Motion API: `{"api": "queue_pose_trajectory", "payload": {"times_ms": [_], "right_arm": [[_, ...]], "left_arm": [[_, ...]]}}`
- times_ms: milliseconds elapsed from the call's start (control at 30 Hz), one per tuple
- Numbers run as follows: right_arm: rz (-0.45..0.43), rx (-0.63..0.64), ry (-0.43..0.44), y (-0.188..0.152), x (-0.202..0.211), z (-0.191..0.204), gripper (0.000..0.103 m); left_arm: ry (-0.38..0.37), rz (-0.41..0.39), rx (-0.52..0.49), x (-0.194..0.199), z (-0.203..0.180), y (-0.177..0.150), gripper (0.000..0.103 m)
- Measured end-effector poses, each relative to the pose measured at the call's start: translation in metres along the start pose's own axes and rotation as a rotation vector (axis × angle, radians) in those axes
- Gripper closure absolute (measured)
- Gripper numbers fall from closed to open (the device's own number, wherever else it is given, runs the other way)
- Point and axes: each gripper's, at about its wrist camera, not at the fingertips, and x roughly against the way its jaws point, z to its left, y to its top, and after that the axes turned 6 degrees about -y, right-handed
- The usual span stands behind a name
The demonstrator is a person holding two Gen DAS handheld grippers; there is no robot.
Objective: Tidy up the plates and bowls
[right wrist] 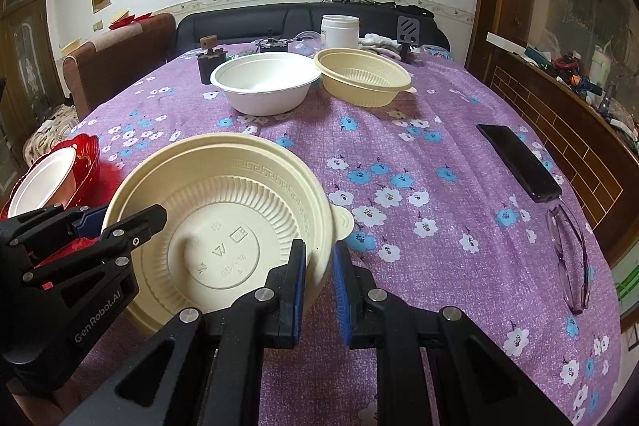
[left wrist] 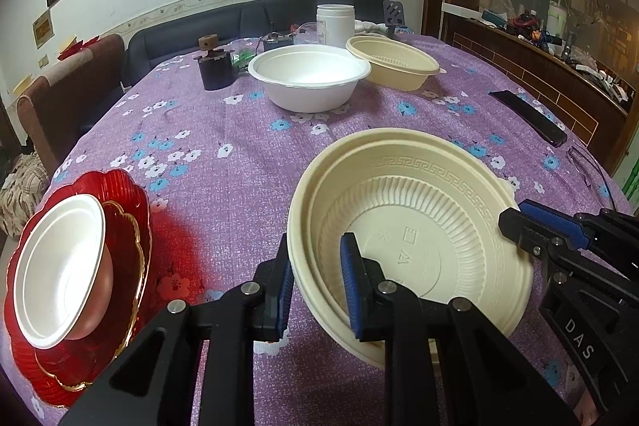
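- Your left gripper [left wrist: 315, 288] is clamped on the near left rim of the cream bowl [left wrist: 411, 226]: one blue pad inside the wall, one outside.
- Your right gripper [right wrist: 319, 290] pinches the same cream bowl's [right wrist: 223, 210] right rim near its little tab, pads either side of the wall.
- The bowl looks like two nested cream bowls; it sits tilted at the near edge of the table over the purple flowered tablecloth [left wrist: 239, 194]. Can't tell if it touches the cloth.
- Left of it: red plate [left wrist: 131, 194] with a small white bowl [left wrist: 60, 266] standing in it, both tilted in view.
- Far side: large white bowl [left wrist: 309, 76], with a second cream bowl [left wrist: 393, 62] just beside it on the right, rims close.
- Behind them: white jar [left wrist: 335, 22] and a dark pot [left wrist: 215, 66].
- Right edge: black phone [right wrist: 519, 162], with clear glasses [right wrist: 571, 258] near it.
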Motion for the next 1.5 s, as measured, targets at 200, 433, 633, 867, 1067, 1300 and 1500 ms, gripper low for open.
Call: {"api": "queue_pose_trajectory", "payload": {"times_ms": [200,433,633,867,1067,1300,1500], "right_arm": [[0.002,-0.002,0.002,0.000,0.000,-0.001,0.088],[0.004,-0.034,0.027,-0.001,0.003,-0.007,0.088],[-0.014,-0.039,0.032,-0.003,0.015,-0.008,0.088],[-0.038,-0.044,0.042,-0.005,0.032,-0.007,0.088],[-0.063,-0.044,0.047,-0.004,0.046,-0.004,0.088],[-0.075,-0.029,0.039,-0.003,0.058,0.003,0.088],[-0.086,-0.023,0.044,-0.003,0.071,0.004,0.088]], "left_arm": [[-0.009,0.004,0.008,-0.001,0.002,0.001,0.081],[0.015,-0.010,-0.010,0.003,-0.001,0.000,0.082],[0.019,-0.021,-0.015,0.012,-0.004,-0.003,0.082],[0.023,-0.054,-0.018,0.032,-0.005,-0.003,0.082],[0.022,-0.076,-0.019,0.047,-0.003,-0.003,0.081],[0.005,-0.102,-0.003,0.060,0.002,-0.005,0.081],[-0.009,-0.119,0.003,0.073,0.002,-0.009,0.081]]}}
